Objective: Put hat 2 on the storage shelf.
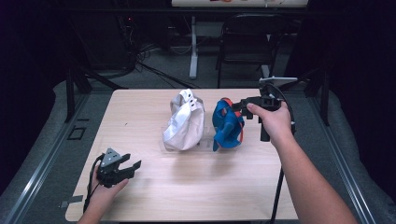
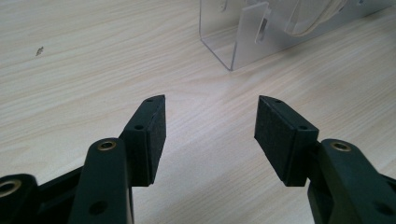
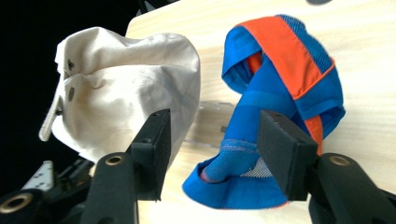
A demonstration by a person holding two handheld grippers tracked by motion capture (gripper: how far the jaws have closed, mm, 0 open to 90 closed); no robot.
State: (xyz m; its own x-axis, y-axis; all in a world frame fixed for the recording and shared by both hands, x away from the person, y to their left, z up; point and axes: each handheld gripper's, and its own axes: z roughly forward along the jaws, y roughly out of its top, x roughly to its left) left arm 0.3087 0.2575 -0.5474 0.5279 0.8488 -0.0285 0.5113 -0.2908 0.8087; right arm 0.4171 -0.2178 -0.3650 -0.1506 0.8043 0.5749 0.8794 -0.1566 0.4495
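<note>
Right gripper [image 1: 243, 106], fingers spread, hovered at the blue-and-orange mesh cap [image 1: 228, 125] mid-table beside the cream canvas cap [image 1: 184, 122]; closing could drag it off what looked like a clear acrylic stand [image 2: 243, 35]; left gripper [image 1: 127, 164] rested spread, empty.

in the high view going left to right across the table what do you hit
left gripper → white cap → blue cap → right gripper, held by the hand

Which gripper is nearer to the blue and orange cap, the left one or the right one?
The right gripper. It is at the blue and orange cap, open right beside it. The left gripper is open too, far away near the table's front left corner.
</note>
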